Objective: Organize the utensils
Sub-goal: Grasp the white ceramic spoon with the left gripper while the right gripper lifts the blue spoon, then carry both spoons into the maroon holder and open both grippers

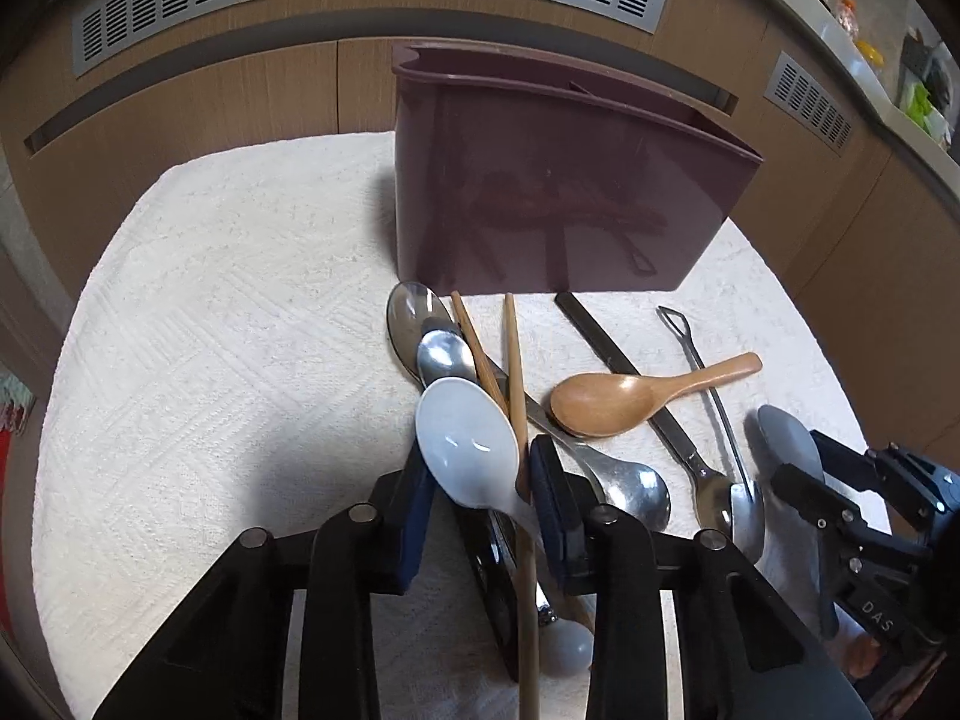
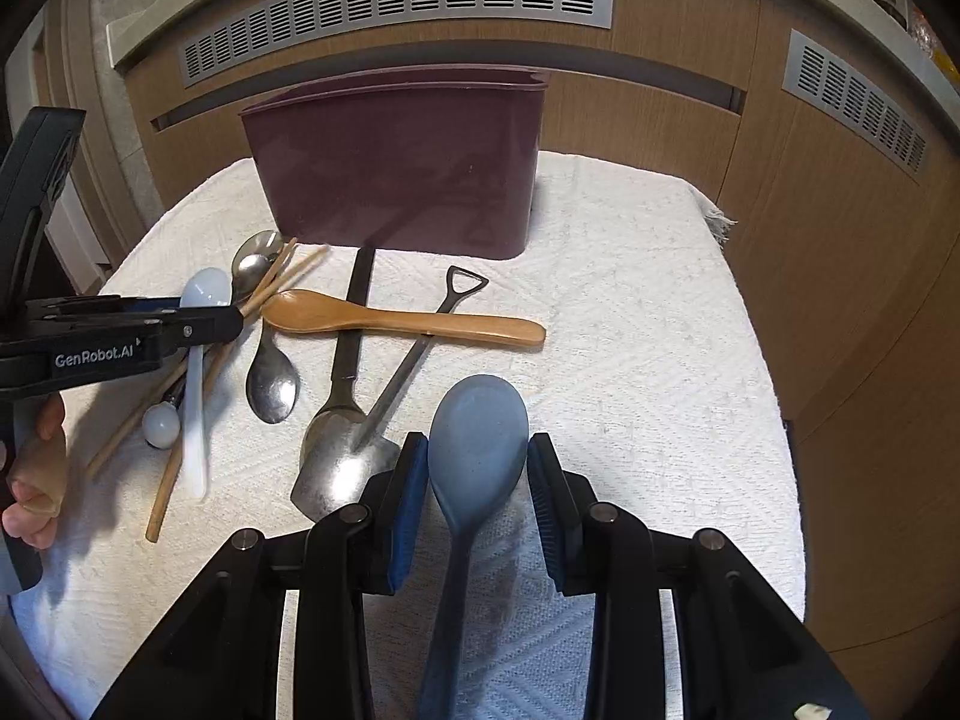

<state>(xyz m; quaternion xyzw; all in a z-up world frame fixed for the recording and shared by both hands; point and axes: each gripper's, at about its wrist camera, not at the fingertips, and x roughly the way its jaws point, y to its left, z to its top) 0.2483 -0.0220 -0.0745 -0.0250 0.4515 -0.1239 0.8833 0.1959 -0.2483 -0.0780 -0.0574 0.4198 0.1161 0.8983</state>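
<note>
We are clamping the white spoon (image 1: 468, 438) in the left tool (image 1: 480, 498) and the blue spoon (image 2: 477, 438) in the right tool (image 2: 478, 480) — a chopstick (image 1: 517, 396) is risking snagging.

Home kitchen: wood-look cabinets (image 2: 660, 96) w/ grey vent grilles (image 2: 396, 0) at 12 o'clock, pale worktop w/ food items (image 1: 864, 42) at 2 o'clock, white cloth-covered counter (image 2: 630, 330).

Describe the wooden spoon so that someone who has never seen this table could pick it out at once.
Start at the maroon utensil holder at the back of the white cloth. In front of it lies a scatter of cutlery, and the wooden spoon rests crosswise on top of a dark-handled utensil and a thin metal one. It is the only broad honey-brown piece; the chopsticks beside it are thin sticks.
</note>
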